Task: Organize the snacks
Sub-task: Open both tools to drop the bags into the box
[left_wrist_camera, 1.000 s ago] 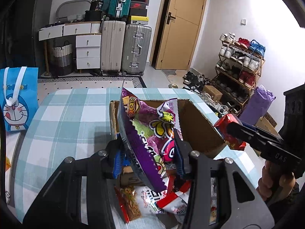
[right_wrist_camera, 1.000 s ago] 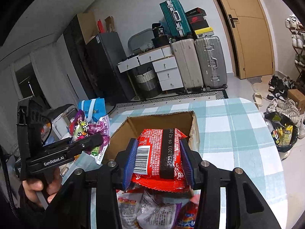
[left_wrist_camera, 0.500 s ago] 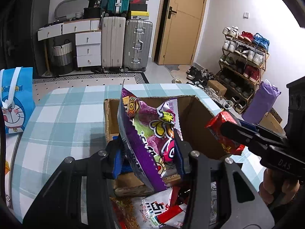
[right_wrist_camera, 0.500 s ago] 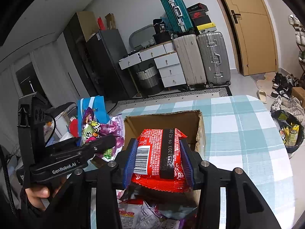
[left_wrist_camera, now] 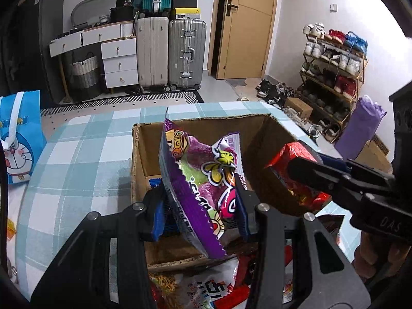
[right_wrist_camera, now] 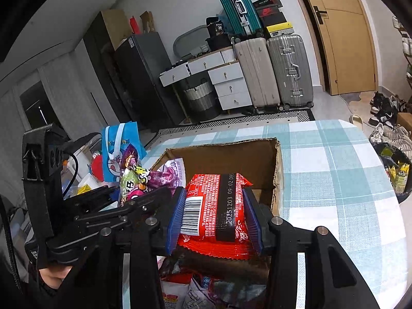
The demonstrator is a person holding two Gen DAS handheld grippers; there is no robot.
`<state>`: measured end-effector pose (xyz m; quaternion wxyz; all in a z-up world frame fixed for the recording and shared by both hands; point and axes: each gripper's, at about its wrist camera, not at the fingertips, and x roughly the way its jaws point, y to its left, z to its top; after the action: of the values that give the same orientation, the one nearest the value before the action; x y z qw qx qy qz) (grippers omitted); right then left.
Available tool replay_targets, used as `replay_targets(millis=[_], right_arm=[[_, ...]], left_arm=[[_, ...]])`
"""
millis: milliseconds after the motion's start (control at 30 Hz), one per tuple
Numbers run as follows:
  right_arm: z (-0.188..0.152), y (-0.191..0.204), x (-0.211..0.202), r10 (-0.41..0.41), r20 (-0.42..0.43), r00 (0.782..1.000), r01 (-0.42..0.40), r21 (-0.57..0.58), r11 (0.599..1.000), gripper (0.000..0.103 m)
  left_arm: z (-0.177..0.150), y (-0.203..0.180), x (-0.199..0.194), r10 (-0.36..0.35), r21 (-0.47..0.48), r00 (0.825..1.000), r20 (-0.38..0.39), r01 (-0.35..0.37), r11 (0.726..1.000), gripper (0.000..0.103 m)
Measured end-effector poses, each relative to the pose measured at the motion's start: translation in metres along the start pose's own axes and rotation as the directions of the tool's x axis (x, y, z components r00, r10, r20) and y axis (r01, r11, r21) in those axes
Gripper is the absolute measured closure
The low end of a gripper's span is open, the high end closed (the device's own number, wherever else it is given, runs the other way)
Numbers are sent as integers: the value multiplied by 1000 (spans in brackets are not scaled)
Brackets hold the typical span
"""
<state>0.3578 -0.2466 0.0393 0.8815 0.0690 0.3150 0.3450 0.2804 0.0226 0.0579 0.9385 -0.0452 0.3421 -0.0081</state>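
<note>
My left gripper (left_wrist_camera: 200, 206) is shut on a purple snack bag (left_wrist_camera: 203, 180) and holds it upright over the near edge of an open cardboard box (left_wrist_camera: 260, 128). My right gripper (right_wrist_camera: 213, 219) is shut on a red snack packet (right_wrist_camera: 213, 206) and holds it over the same box (right_wrist_camera: 279, 170), just right of the left gripper (right_wrist_camera: 144, 195). In the left wrist view the right gripper (left_wrist_camera: 293, 164) with the red packet (left_wrist_camera: 296, 152) hangs over the box's right side. Something blue (left_wrist_camera: 154, 181) lies inside the box.
The box stands on a table with a blue-checked cloth (left_wrist_camera: 77, 154). A heap of loose snack packets (left_wrist_camera: 206, 288) lies just before the box. A blue cartoon bag (left_wrist_camera: 18, 139) hangs at the table's left. Suitcases, drawers and a shoe rack stand behind.
Both grippers have moved forward with their snacks, from in front of the box to over its opening. The two grippers have come closer together.
</note>
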Motion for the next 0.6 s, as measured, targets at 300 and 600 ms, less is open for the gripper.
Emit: replay_targets(millis=[300, 600], right_arm=[[0, -1, 12, 5, -17, 1000, -5, 23, 1000, 58], [2, -4, 20, 31, -59, 998, -29, 26, 999, 57]], left_arm=[[-5, -1, 13, -2, 10, 1000, -21, 3, 1000, 62], [-6, -9, 21, 3, 20, 999, -53, -2, 1000, 62]])
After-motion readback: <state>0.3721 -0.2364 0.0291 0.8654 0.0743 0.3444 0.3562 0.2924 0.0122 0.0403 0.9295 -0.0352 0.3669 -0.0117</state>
